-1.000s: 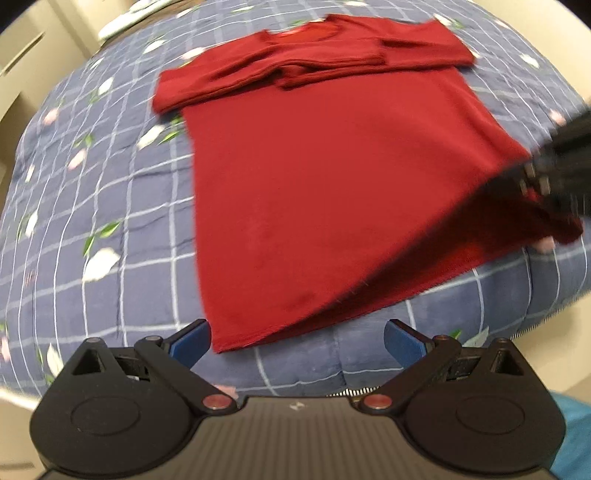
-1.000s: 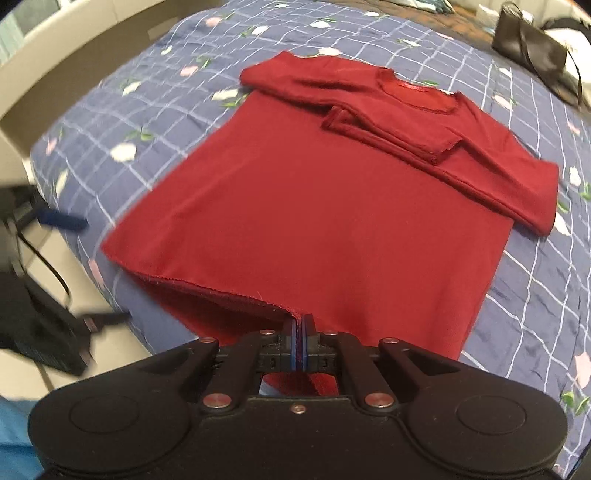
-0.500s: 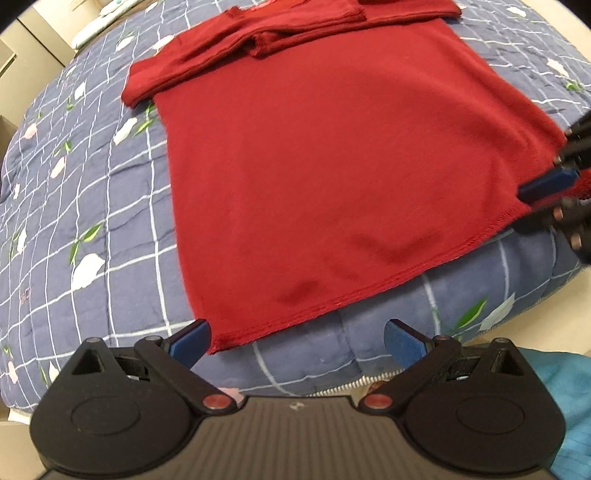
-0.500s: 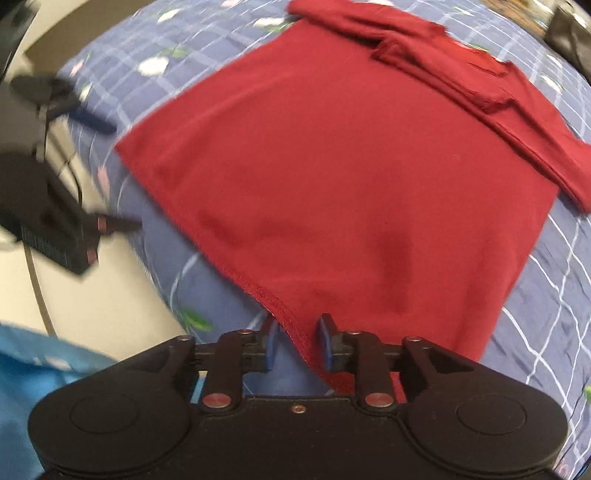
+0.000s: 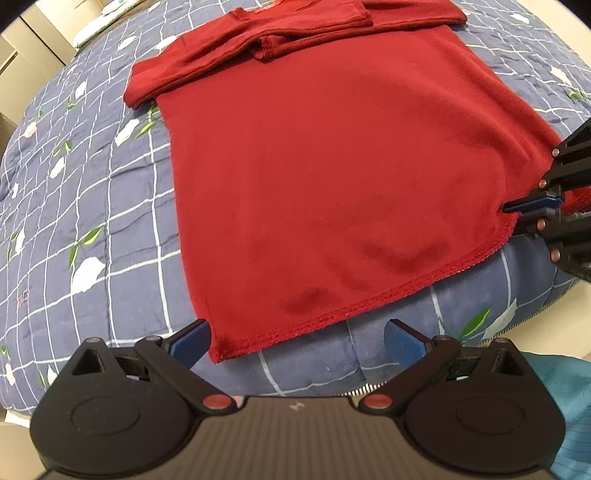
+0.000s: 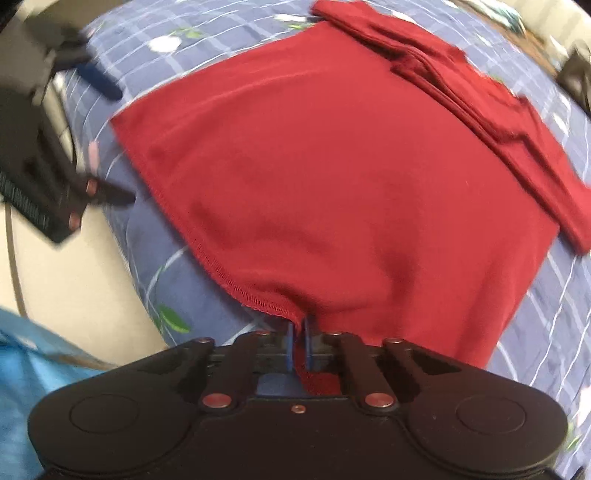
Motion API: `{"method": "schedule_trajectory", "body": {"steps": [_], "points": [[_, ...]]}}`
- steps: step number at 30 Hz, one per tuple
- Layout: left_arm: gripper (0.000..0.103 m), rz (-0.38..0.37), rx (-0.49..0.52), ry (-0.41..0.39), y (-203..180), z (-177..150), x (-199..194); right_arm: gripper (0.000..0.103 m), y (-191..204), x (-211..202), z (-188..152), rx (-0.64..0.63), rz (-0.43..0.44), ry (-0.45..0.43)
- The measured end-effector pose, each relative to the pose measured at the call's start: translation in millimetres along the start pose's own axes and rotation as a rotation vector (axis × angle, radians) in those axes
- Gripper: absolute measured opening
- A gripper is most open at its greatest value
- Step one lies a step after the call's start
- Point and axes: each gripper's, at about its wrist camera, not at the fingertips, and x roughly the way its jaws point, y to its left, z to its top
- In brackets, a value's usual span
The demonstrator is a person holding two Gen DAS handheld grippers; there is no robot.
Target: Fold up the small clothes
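Observation:
A red long-sleeved shirt (image 5: 332, 166) lies flat on the bed, with both sleeves folded across its chest (image 5: 295, 33) at the far end. Its hem (image 5: 369, 302) runs along the bed's near edge. My left gripper (image 5: 297, 341) is open, and the hem's left corner (image 5: 221, 350) sits just inside its left fingertip. My right gripper (image 6: 298, 345) is shut on the hem's right corner (image 6: 273, 306), with red cloth bunched between its pads. The left wrist view shows the right gripper (image 5: 532, 206) at the shirt's right edge.
The bed has a blue checked quilt (image 5: 92, 192) with a leaf print, and its rounded edge (image 5: 461, 306) drops to a cream floor (image 6: 74, 288). A dark bag (image 6: 576, 70) lies at the far right. Blue fabric (image 6: 33, 362) shows beside the bed.
The lifted right hem corner has come down flat. My right gripper opened a little half a second ago and is shut on the hem again. My left gripper has moved closer to the left corner.

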Motion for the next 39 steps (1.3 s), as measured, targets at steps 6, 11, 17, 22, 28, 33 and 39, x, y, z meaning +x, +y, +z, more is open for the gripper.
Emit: {"method": "schedule_trajectory", "body": {"steps": [6, 11, 17, 22, 28, 33, 39], "points": [[0.102, -0.008, 0.039, -0.032, -11.2, 3.1, -3.2, 0.002, -39.0, -18.4, 18.6, 0.302, 0.12, -0.008], [0.102, 0.022, 0.098, -0.06, -24.6, 7.0, -2.8, 0.002, -71.0, -38.6, 36.7, 0.482, 0.199, -0.048], [0.1, 0.065, 0.114, -0.024, -21.3, 24.1, 14.5, 0.002, -90.1, -46.3, 43.8, 0.562, 0.251, -0.062], [0.085, 0.09, 0.156, -0.018, -10.6, 29.1, 22.9, 0.002, -94.4, -49.5, 45.3, 0.571, 0.257, -0.071], [0.029, 0.153, 0.21, -0.014, 2.1, 25.5, 24.9, 0.002, -97.1, -53.8, 41.0, 0.563, 0.25, -0.091], [0.005, 0.116, 0.146, -0.061, 24.6, 32.3, 5.1, 0.003, -88.9, -56.0, 34.1, 0.51, 0.225, -0.098], [0.004, 0.097, 0.076, -0.122, 40.8, 62.9, -24.6, 0.018, -73.7, -51.9, 22.1, 0.485, 0.206, -0.08]]}}
